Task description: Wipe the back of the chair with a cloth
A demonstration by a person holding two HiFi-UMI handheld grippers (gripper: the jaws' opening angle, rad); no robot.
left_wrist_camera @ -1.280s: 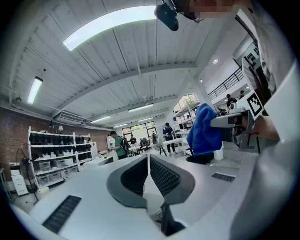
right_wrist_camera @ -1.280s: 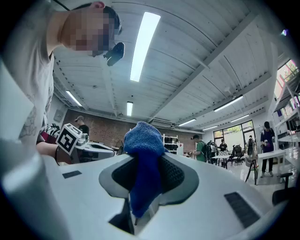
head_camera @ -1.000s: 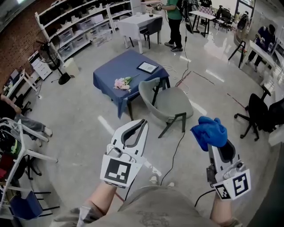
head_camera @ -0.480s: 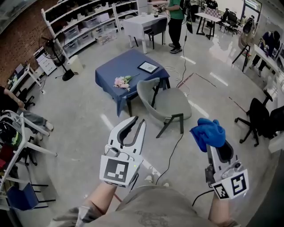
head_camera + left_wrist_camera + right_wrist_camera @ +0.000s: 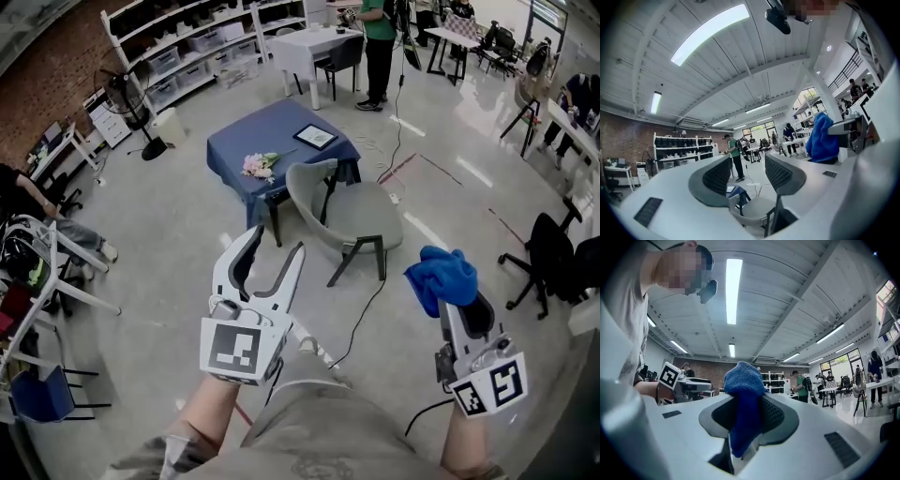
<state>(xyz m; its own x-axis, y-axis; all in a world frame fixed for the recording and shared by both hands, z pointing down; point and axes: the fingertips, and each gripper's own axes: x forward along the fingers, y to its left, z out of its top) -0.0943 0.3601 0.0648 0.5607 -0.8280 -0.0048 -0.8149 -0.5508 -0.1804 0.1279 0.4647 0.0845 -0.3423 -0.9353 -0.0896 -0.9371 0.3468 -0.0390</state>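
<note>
Right gripper (image 5: 449,296): jaws clamped on the blue cloth (image 5: 442,275), gripped low on a fold, with most of the fabric bunched above and ahead of the pads. Risk: with that little in the bite, drag across a surface could pull the cloth out or roll it over the jaws, so hard plastic rather than fabric meets the chair. Left gripper (image 5: 277,242): jaws opening, nothing between them; its own view shows only the distant chair through the gap. Both grippers are held level in front of the person, well apart from the chair (image 5: 354,214), so the whole approach is yet to come. On the floor (image 5: 187,234) a dark cable (image 5: 367,314) runs from near the person's feet up to the chair legs; walking in with eyes on the grippers could snag a foot or tug the cable. The chair looks light on thin legs, so a firm wipe may slide or tip it unless the free left gripper steadies it. Its back (image 5: 306,184) stands just beside the blue-covered table (image 5: 272,131), curved side toward that table, which leaves little room to reach. Flowers (image 5: 258,166) lie at the near table edge, close enough that a wide stroke could sweep them off.
</note>
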